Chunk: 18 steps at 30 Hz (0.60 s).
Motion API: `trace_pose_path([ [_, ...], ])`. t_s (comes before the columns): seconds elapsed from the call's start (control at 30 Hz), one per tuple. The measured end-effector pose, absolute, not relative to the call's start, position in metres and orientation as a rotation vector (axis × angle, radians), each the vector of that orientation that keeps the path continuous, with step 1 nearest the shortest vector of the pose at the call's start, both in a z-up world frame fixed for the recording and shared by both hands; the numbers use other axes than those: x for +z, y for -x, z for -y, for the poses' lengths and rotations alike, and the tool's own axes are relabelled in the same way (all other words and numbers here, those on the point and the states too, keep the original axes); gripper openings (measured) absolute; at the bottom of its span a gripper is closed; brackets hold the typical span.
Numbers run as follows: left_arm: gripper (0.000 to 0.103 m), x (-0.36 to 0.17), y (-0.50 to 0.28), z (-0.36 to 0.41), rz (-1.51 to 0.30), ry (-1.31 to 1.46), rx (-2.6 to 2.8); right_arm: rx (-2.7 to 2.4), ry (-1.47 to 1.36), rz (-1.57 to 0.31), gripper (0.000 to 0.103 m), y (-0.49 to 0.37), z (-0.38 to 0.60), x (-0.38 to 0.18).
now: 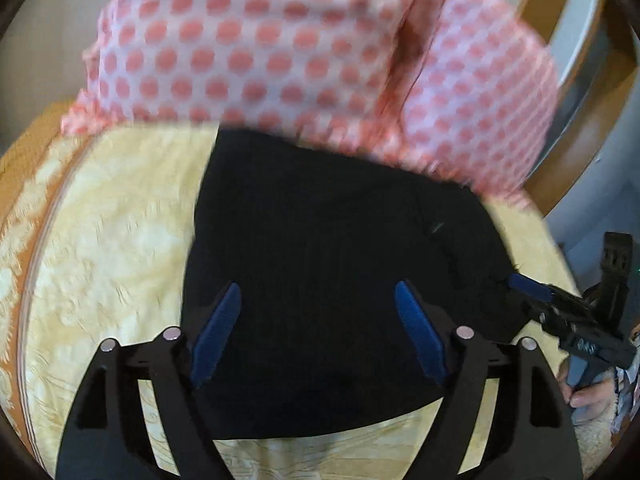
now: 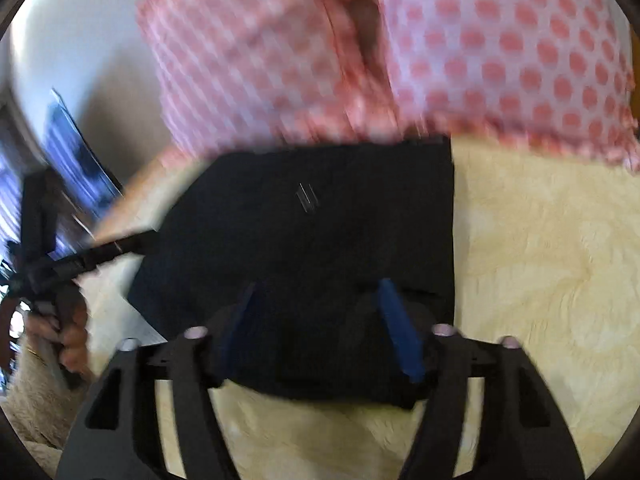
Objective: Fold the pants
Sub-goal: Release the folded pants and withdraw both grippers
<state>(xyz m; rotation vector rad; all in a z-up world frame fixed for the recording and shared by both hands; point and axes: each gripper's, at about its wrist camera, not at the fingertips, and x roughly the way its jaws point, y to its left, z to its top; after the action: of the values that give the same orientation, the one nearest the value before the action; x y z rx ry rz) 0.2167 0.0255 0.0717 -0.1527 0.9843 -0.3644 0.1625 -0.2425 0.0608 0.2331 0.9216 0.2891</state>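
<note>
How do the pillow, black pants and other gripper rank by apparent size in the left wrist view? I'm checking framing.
1. polka-dot pillow
2. black pants, nearly alike, so that order is unsure
3. right gripper, clearly smallest

Black pants (image 1: 320,280), folded into a compact dark block, lay on a cream-yellow patterned bedspread (image 1: 112,240) in the left wrist view. The left gripper (image 1: 318,312) hovered over the near part of the cloth, its blue-padded fingers (image 1: 218,332) spread wide with only dark fabric showing between them. At the right edge, the right gripper (image 1: 524,284) reached in toward the pants' right side, its blue tip at the cloth's edge; whether it pinched the fabric could not be told. A pillow (image 1: 304,52) in white with pink dots, blurred, lay along the far edge of the pants. A curved wooden frame (image 1: 580,92) stood behind.
</note>
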Motion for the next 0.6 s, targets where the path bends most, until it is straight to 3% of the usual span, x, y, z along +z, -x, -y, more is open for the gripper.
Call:
trace_pose_path([
  [0.27, 0.086, 0.074, -0.199, -0.037, -0.968, 0.237, -0.338, 0.263, -0.431, -0.841, 0.086, -0.134, 0.26, 0.072],
  [0.33, 0.093, 0.084, -0.173, -0.044, -0.907, 0.203, -0.279, 0.203, -0.42, -0.796, 0.098, -0.116, 0.26, 0.082],
  [0.4, 0.099, 0.09, -0.152, -0.047, -0.866, 0.163, -0.226, 0.143, -0.378, -0.747, 0.099, -0.095, 0.253, 0.088],
  [0.6, 0.101, 0.079, -0.085, -0.05, -0.811, 0.057, -0.16, -0.027, -0.167, -0.72, 0.102, -0.057, 0.202, 0.075],
])
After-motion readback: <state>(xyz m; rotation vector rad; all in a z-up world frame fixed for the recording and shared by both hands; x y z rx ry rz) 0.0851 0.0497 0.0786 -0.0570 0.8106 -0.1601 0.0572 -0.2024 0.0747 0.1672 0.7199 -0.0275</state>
